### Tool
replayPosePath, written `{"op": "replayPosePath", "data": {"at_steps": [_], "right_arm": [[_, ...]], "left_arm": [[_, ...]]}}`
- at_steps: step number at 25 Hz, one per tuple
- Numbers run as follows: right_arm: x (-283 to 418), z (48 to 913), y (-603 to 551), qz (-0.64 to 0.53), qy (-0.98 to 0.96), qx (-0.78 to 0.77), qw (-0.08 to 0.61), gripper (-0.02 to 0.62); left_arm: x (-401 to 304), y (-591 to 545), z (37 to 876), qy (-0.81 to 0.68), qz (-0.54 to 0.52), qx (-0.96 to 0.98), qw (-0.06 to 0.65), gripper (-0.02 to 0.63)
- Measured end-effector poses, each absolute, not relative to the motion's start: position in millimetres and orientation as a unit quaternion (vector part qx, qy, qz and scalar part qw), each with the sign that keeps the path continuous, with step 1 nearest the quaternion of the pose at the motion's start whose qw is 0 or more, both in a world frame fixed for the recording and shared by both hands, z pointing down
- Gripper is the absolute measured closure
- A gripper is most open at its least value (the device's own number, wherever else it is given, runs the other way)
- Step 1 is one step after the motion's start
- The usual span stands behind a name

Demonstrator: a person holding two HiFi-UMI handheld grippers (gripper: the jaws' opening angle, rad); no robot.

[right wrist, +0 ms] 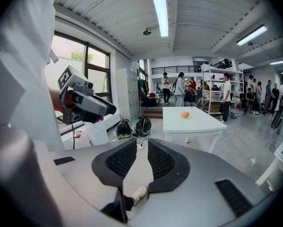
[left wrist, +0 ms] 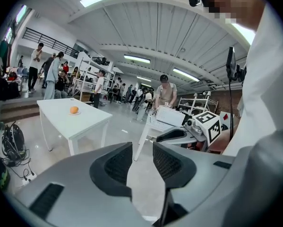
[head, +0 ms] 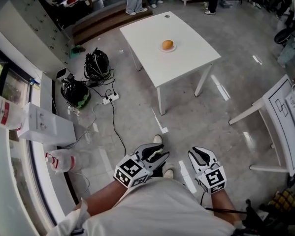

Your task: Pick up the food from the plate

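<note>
Left tongs [head: 157,157], right tongs [head: 200,157], jaws apart

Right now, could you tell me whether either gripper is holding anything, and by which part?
Nothing is held: the left gripper and the right gripper are empty, jaws apart.

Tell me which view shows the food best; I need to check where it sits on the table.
The head view: it looks down on the orange-brown food, with the plate under it, near the middle of the white table. Both gripper views show it side-on, small and distant.
</note>
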State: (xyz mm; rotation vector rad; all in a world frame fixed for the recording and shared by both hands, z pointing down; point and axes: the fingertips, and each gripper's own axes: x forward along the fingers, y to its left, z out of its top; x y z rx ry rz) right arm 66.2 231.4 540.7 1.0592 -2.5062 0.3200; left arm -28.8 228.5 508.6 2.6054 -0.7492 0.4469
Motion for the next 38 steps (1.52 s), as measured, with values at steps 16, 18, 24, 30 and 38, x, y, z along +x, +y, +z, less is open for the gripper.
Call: {"op": "replayPosePath", "data": {"at_steps": [16,18,24,30,38], "right_arm": [[49.9,517.5,-51.9,0.102,-0.871,0.426,0.223,0.511],[44.1,518.3,-77.9,0.108,-0.871,0.423,0.226,0.511],[59.9,512.9,-156.8,0.117,-0.877,0.406,0.23,0.511],[77.2,523.3,-240.7,0.119,-0.897,0.363,0.222,0.512],[141.8,516.7,-392.8,0.124,-0.921,0.31,0.201,0.514]], "left_arm": [[-39.1,-90.7,509.8,-0.228,0.142,0.949,0.168,0.44],[-46.0,-126.7,515.9,-0.236,0.145,0.944,0.18,0.43],[-45.1,-224.7,518.9,-0.28,0.147,0.927,0.2,0.389],[-35.4,-320.4,538.8,-0.331,0.174,0.906,0.197,0.368],[-5.5,-476.3,576.6,-0.392,0.255,0.864,0.188,0.333]]}}
